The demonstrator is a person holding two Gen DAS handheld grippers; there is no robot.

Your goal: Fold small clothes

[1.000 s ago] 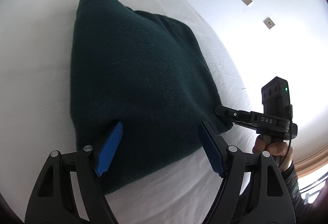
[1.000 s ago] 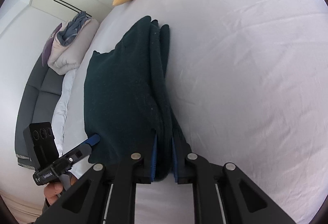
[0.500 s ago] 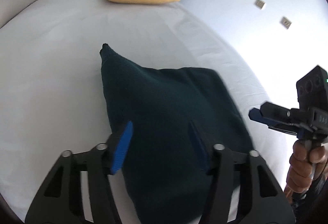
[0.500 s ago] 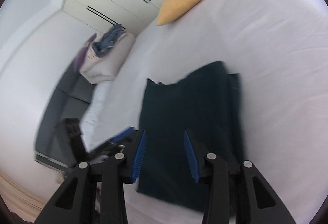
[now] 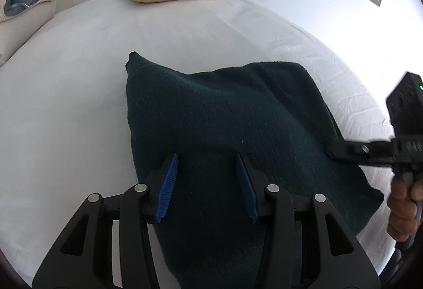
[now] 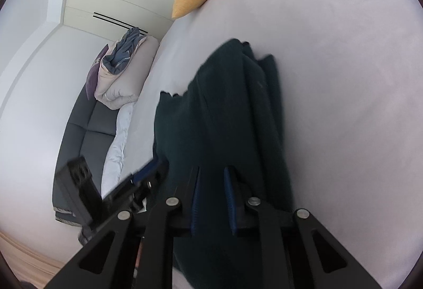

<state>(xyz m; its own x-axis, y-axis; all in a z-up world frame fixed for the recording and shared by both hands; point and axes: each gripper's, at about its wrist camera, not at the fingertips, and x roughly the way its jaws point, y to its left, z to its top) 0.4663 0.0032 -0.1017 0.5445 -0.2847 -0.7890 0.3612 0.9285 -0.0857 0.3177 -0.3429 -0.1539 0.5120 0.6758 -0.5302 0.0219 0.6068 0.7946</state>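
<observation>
The dark green knit garment (image 5: 224, 119) lies folded on the white bed sheet (image 5: 66, 82), approx. a rectangle w/ several layers stacked; in the right wrist view (image 6: 224, 109) the layer edges show along one side. Its surface is fuzzy, w/o pattern. One far corner sticks out as a small point. The top layer bulges a bit, not fully flat.

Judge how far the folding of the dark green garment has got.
Done: the dark green garment lies folded in layers on the bed. In hand: the left hand-held gripper and right hand-held gripper are both closing, cloth between their jaws. Left: probably one more fold or tidying.
</observation>
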